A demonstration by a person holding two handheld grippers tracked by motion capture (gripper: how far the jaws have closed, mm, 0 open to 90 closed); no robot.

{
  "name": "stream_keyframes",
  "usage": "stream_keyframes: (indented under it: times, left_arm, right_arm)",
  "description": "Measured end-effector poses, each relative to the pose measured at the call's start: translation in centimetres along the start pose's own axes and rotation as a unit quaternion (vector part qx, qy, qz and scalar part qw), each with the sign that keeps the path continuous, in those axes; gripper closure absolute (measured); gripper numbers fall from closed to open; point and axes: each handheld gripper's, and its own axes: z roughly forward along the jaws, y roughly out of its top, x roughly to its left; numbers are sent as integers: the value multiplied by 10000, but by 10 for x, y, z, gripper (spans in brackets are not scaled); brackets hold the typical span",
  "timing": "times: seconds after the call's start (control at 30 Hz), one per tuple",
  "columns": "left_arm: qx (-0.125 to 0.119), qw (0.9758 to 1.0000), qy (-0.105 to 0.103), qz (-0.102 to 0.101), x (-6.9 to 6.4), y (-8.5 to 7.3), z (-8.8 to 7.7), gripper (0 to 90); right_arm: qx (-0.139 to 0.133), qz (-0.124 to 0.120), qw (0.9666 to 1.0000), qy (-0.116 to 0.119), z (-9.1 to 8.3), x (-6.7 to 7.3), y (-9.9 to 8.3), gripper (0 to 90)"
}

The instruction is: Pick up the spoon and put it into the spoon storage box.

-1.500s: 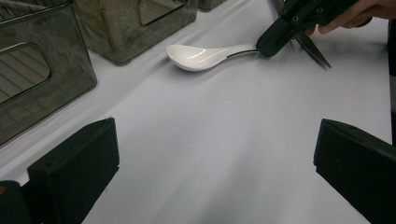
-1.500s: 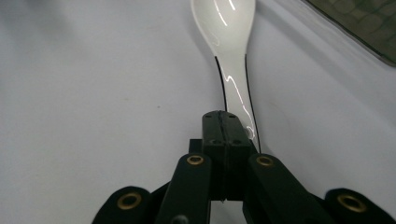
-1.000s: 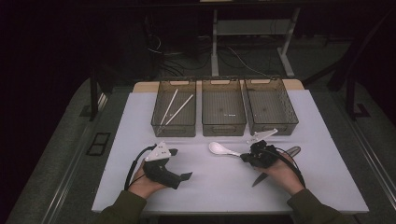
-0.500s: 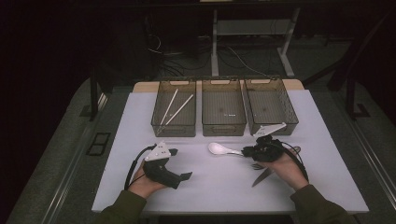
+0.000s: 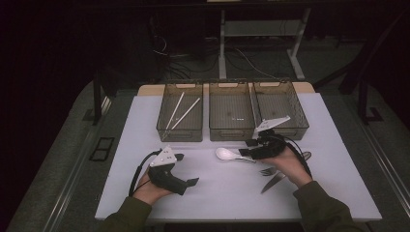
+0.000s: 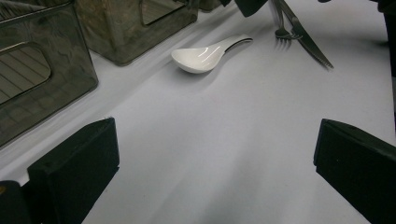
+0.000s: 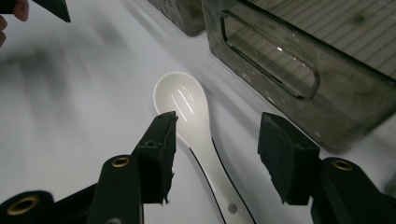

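Observation:
A white ceramic soup spoon [image 5: 226,154] lies on the white mat [image 5: 217,193] in front of the middle bin, bowl to the left. My right gripper [image 5: 246,147] hovers at its handle end. In the right gripper view the right gripper [image 7: 219,149] is open; its jaws have just been opening and straddle the spoon [image 7: 187,105], whose handle runs beneath them untouched by the pads. My left gripper [image 5: 186,169] rests at the front left, open and empty. The left gripper view has the left gripper [image 6: 215,172] over bare mat, with the spoon [image 6: 205,53] farther off.
Three dark see-through bins stand in a row at the back: the left one [image 5: 179,134] holds chopsticks [image 5: 186,113]; the middle [image 5: 231,134] and right [image 5: 295,130] bins follow. A fork [image 5: 268,171] and knife [image 5: 272,182] lie by the right hand.
The right gripper's jaws have opened over the spoon's handle and the hand has shifted a little up and towards the bins. The spoon and the left hand have stayed put.

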Motion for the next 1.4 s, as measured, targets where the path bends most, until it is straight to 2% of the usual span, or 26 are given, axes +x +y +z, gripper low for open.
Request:
stream_keyframes:
  times: [0.4, 0.7, 1.13, 1.4]
  left_arm:
    - [-3, 10000, -27, 17, 0, 0, 0, 0]
    - [0, 10000, -61, 26, 0, 0, 0, 0]
    - [3, 10000, -73, 29, -1, 0, 0, 0]
    - [21, 10000, -71, 50, 0, 0, 0, 0]
  right_arm:
    - [147, -50, 9998, 106, 30, 3, 18, 464]
    - [431, -84, 9989, 134, 51, 3, 23, 509]
    - [729, -163, 9968, 279, 63, 6, 20, 573]
    - [858, -306, 9952, 372, 65, 10, 18, 602]
